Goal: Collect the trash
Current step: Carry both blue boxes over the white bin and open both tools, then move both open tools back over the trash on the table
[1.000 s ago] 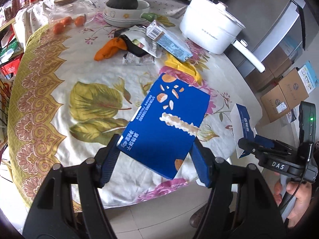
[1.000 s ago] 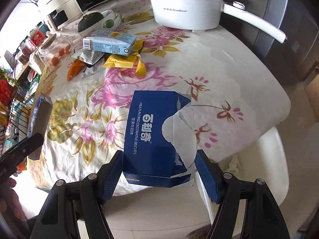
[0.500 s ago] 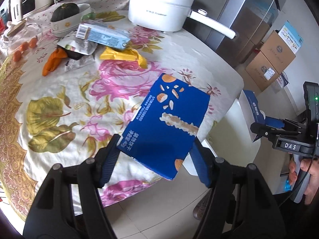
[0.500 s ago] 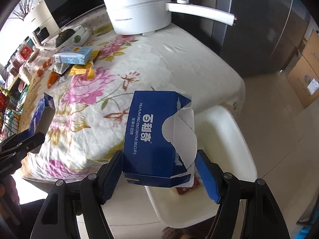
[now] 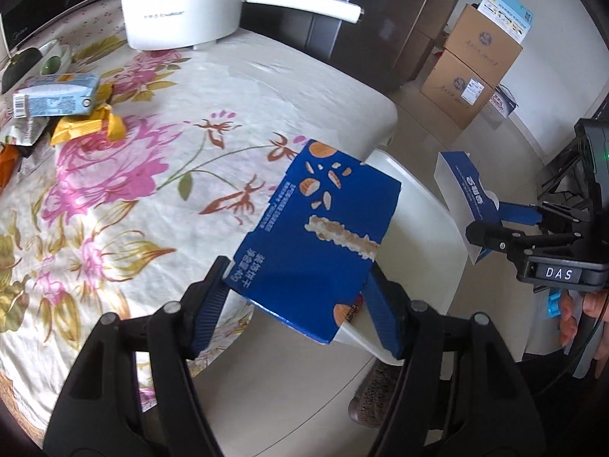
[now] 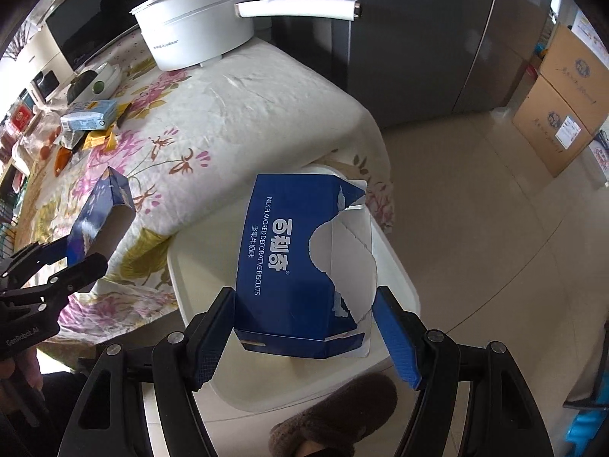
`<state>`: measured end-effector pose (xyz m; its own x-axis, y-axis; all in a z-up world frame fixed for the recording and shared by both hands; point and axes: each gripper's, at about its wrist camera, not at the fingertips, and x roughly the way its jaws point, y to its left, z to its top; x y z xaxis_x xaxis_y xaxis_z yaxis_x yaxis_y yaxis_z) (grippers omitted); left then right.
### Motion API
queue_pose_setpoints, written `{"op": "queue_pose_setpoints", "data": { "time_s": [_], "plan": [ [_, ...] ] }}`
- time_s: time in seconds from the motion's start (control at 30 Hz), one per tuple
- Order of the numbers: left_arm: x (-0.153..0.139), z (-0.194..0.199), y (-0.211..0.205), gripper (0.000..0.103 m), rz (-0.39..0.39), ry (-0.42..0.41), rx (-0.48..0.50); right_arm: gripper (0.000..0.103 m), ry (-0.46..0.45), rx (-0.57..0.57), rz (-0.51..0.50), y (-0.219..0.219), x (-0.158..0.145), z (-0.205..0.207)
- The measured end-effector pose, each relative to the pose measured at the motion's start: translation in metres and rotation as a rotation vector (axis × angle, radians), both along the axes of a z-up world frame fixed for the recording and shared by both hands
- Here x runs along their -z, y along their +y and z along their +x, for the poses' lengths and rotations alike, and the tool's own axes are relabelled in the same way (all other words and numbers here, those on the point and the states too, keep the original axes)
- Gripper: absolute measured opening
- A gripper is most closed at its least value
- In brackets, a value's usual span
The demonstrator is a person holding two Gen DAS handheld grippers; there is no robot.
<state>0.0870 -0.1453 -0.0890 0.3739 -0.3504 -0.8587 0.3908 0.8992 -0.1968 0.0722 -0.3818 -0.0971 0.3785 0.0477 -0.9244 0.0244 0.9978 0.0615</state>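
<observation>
Both boxes carried off the tabletop [image 5: 236,87], now over the bin [image 6: 198,266].
Left claw [image 5: 300,301] gripping biscuit box [image 5: 323,236], right claw [image 6: 304,327] gripping torn box [image 6: 289,262]; ready to drop.

Right gripper [image 6: 304,327] clamped on torn blue biscuit box [image 6: 289,262] — blue pads pressing both sides, box above white bin [image 6: 399,278] on floor beside table [image 6: 266,99]. Left gripper [image 6: 82,255] at left edge, holding second blue box [image 6: 101,221] over floral cloth. White pot [image 6: 194,34] at table's far end — wrappers and milk carton [image 6: 89,114] clustered far left. Slippered foot [image 6: 335,411] below bin.
</observation>
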Motion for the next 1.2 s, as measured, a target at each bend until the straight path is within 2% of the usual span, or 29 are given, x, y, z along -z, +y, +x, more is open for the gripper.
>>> {"op": "queue_pose_setpoints", "data": {
  "time_s": [0.23, 0.27, 0.3, 0.33, 0.5, 0.9, 0.97, 1.0, 1.2],
  "plan": [
    [0.014, 0.002, -0.029, 0.070, 0.001, -0.020, 0.065, 0.074, 0.017, 0.026, -0.006, -0.022, 0.006, -0.006],
    [0.014, 0.002, -0.031, 0.075, 0.005, -0.030, 0.068, 0.074, 0.018, 0.027, -0.007, -0.024, 0.007, -0.006],
    [0.015, 0.003, -0.034, 0.086, 0.021, -0.037, 0.069, 0.074, 0.019, 0.030, -0.008, -0.025, 0.007, -0.006],
    [0.014, 0.003, -0.035, 0.090, 0.034, -0.049, 0.067, 0.074, 0.019, 0.033, -0.008, -0.027, 0.007, -0.006],
    [0.008, 0.002, -0.034, 0.099, 0.081, -0.107, 0.064, 0.075, 0.017, 0.044, -0.004, -0.032, 0.006, -0.006],
    [-0.001, 0.005, 0.007, 0.099, 0.097, -0.086, -0.022, 0.076, 0.006, 0.019, -0.004, -0.011, 0.003, 0.001],
    [-0.002, 0.004, 0.014, 0.099, 0.101, -0.084, -0.032, 0.090, -0.014, 0.028, 0.022, -0.008, 0.000, 0.004],
    [-0.004, 0.003, 0.019, 0.099, 0.102, -0.084, -0.039, 0.093, -0.022, 0.032, 0.038, -0.007, -0.003, 0.005],
    [-0.011, -0.002, 0.043, 0.099, 0.109, -0.087, -0.071, 0.095, -0.014, 0.029, 0.053, 0.010, -0.008, 0.014]
  ]
}}
